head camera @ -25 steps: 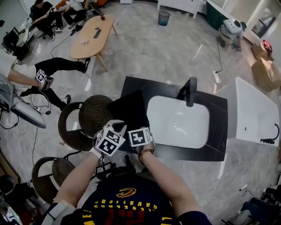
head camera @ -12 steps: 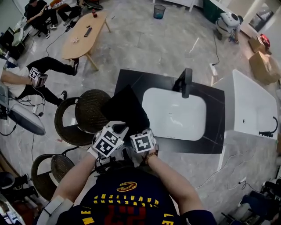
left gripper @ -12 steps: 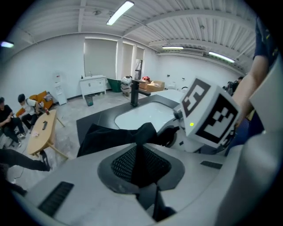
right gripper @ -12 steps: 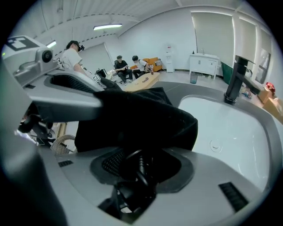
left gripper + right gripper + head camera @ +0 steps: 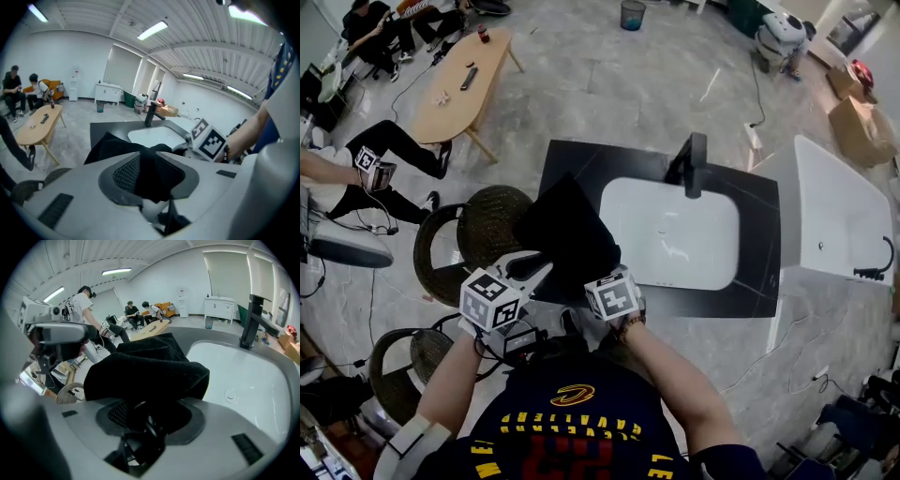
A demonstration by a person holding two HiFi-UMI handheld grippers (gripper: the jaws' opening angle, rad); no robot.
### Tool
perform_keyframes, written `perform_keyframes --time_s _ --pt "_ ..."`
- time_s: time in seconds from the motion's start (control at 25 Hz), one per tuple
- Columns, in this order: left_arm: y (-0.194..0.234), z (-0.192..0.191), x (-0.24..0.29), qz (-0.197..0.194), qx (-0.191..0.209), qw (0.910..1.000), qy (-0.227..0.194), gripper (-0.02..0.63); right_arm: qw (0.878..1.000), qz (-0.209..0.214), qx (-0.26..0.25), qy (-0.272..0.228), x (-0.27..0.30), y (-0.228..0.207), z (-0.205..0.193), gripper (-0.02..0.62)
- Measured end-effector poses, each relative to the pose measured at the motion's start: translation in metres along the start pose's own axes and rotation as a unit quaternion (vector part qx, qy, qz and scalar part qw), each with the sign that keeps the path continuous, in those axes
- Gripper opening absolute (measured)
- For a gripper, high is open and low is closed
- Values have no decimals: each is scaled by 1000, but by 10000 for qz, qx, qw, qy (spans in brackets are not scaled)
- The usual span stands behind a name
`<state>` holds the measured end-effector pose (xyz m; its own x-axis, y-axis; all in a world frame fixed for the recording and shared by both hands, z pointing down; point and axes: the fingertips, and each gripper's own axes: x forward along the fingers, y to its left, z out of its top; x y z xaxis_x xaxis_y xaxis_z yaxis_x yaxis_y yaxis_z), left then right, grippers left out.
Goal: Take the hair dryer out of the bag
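A black cloth bag (image 5: 567, 230) lies bunched on the black countertop (image 5: 581, 169), left of the white sink (image 5: 670, 234). No hair dryer shows in any view. My left gripper (image 5: 532, 267) is at the bag's near-left edge. Its jaws are opening, and in the left gripper view a fold of the bag (image 5: 150, 168) still stands between them. My right gripper (image 5: 598, 279) is at the bag's near-right edge. In the right gripper view the gripper (image 5: 140, 425) is shut on bunched black bag cloth (image 5: 145, 371), which hides the fingertips.
A black faucet (image 5: 692, 167) stands behind the sink. Two wicker chairs (image 5: 464, 248) sit left of the counter. A white tub (image 5: 839, 225) is on the right, and a wooden table (image 5: 459, 89) with seated people beyond it is at the far left.
My left gripper has swung out to the left and rolled, drawing back from the bag's edge. The right gripper has stayed at the bag's near edge.
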<state>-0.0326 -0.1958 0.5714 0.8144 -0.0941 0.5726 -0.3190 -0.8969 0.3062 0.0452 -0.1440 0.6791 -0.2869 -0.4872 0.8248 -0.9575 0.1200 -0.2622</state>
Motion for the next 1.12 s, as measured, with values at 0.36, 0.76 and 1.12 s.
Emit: perform_keyframes --time_s 0.36,0.76,1.12 --pt "123 -50 35 805 -1539 9847 132 80 10000 -28 69 -47 -25 -2 -12 186" --pt "130 -60 51 963 -1643 9814 229 80 9998 -44 188 -63 -76 -9 -49 184" --pt "118 -62 56 958 -1422 9844 384 80 9978 12 658 -2 -116 -18 -102 184"
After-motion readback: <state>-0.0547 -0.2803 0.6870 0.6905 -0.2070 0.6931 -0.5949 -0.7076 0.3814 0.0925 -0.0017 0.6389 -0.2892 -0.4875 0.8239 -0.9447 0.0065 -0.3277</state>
